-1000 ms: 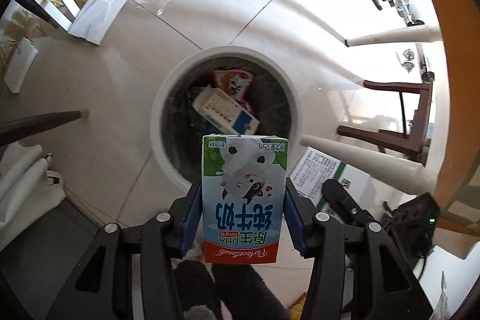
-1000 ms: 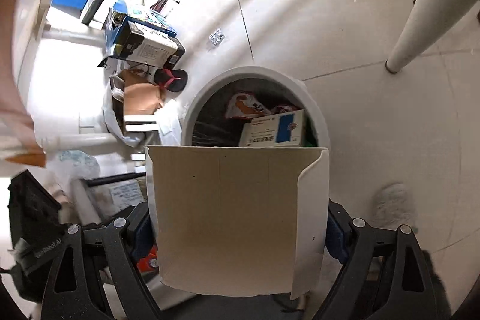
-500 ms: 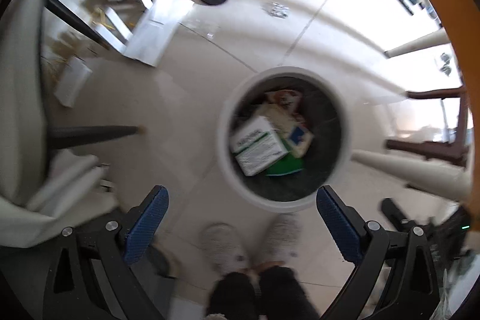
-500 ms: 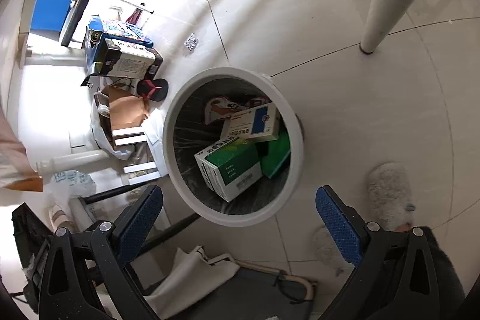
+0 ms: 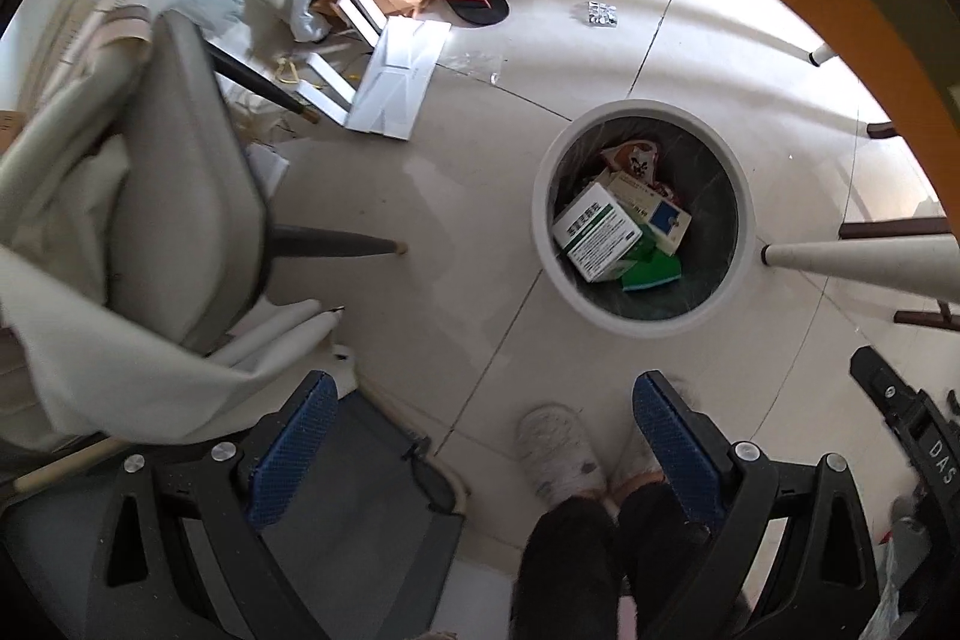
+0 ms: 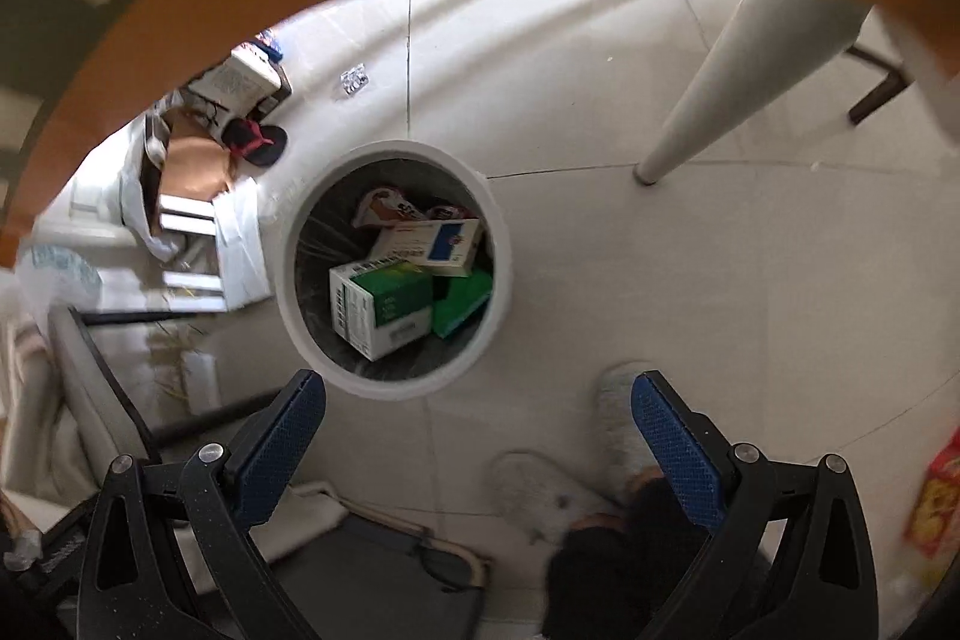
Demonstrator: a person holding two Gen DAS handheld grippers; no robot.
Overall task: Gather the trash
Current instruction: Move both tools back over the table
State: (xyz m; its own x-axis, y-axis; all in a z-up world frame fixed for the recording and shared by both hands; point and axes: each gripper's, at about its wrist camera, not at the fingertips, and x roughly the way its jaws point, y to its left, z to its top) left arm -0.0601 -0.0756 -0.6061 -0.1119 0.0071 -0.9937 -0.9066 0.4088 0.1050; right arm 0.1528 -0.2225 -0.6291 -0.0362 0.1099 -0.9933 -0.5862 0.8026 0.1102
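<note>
Both tools have let go of their loads: a second ago the left tool (image 5: 480, 436) gripped a milk carton and the right tool (image 6: 478, 430) a large piece of cardboard, both held over the bin (image 5: 643, 118). Now a green and white box (image 6: 378, 307) lies on top of the trash inside, beside a blue and white box (image 6: 432, 247) and a flat green packet (image 6: 465, 304). That drop looks done. More litter remains on the floor, such as a small foil pack (image 5: 602, 13). Both tools stand wide open and empty, pointing straight down from higher above the floor, with the person's slippers (image 5: 561, 451) beneath.
</note>
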